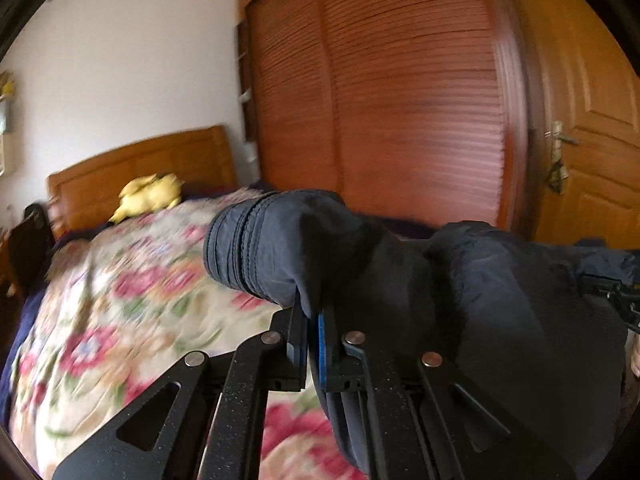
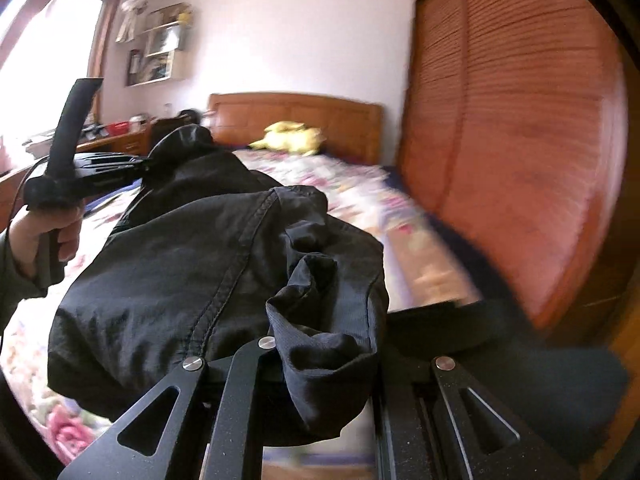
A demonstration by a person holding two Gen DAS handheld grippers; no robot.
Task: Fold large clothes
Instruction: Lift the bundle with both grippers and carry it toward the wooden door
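Left wrist view: left gripper (image 1: 310, 316) clamping dark garment (image 1: 500, 300) at lower centre, cuff bunching above the floral bedspread (image 1: 120, 300).
Right wrist view: right gripper (image 2: 320, 354) pinching garment (image 2: 200, 264) at lower centre; left gripper (image 2: 132, 166) gripping it at upper left.

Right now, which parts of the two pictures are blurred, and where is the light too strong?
Left wrist view: the floral bedspread and louvered wardrobe doors are smeared, while the dark garment in the left claw stays sharp. Right wrist view: the wardrobe and bed edge blur, and the window is overexposed; both views bend at the edges.
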